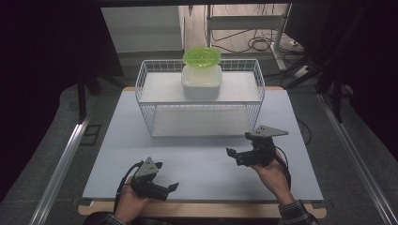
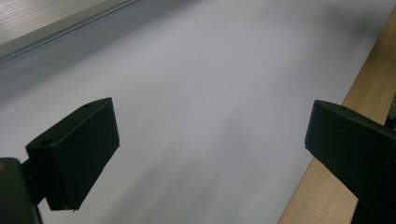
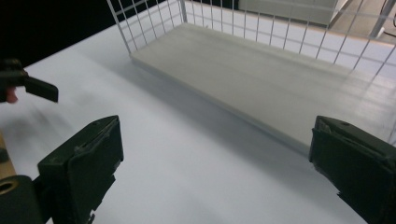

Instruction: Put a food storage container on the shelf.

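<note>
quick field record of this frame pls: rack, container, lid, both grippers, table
rack: white wire rack at the table's far middle, two levels
container: white tub on the rack's upper shelf
lid: green lid resting on the tub, looks askew
left gripper: near front edge, open, nothing between fingers
right gripper: in front of the rack, open, nothing between fingers
table: white mat over a wooden top

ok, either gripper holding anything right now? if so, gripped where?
Nothing is held. The left gripper and right gripper both stand open over the bare table, with nothing between their jaws. The lidded container sits untouched on the wire rack.
</note>
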The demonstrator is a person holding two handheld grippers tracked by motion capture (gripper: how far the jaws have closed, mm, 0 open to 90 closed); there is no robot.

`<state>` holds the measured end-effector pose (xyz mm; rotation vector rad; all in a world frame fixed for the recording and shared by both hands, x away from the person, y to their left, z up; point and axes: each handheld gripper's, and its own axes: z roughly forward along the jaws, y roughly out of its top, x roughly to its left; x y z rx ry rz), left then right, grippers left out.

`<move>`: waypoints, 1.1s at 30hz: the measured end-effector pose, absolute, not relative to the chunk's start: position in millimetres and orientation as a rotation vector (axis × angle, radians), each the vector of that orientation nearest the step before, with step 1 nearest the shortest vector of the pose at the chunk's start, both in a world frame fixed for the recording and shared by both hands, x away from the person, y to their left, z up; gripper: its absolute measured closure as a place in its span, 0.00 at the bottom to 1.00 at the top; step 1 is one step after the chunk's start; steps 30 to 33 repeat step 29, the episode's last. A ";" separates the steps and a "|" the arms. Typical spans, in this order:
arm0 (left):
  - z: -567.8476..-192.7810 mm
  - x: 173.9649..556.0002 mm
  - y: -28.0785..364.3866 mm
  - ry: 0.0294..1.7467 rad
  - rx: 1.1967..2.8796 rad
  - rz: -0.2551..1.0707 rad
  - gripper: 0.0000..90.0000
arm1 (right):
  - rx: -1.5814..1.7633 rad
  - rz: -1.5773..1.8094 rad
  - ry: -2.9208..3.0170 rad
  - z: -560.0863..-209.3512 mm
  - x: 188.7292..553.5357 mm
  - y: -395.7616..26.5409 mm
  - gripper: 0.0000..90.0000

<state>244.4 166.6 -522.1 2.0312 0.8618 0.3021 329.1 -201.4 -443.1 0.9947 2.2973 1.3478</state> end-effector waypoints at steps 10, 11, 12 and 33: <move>-523.2 244.6 166.4 0.862 2.042 0.315 0.03 | 0.976 1.276 2.315 -469.8 315.5 -207.8 0.03; -523.5 244.6 166.2 0.862 2.044 0.319 0.03 | 0.975 1.266 2.318 -473.0 314.5 -208.9 0.03; -523.9 244.6 166.0 0.863 2.046 0.321 0.03 | 0.976 1.254 2.320 -476.0 313.8 -210.0 0.03; -527.3 246.3 165.7 0.869 2.062 0.339 0.02 | 1.000 1.040 2.452 -519.1 308.3 -211.9 0.00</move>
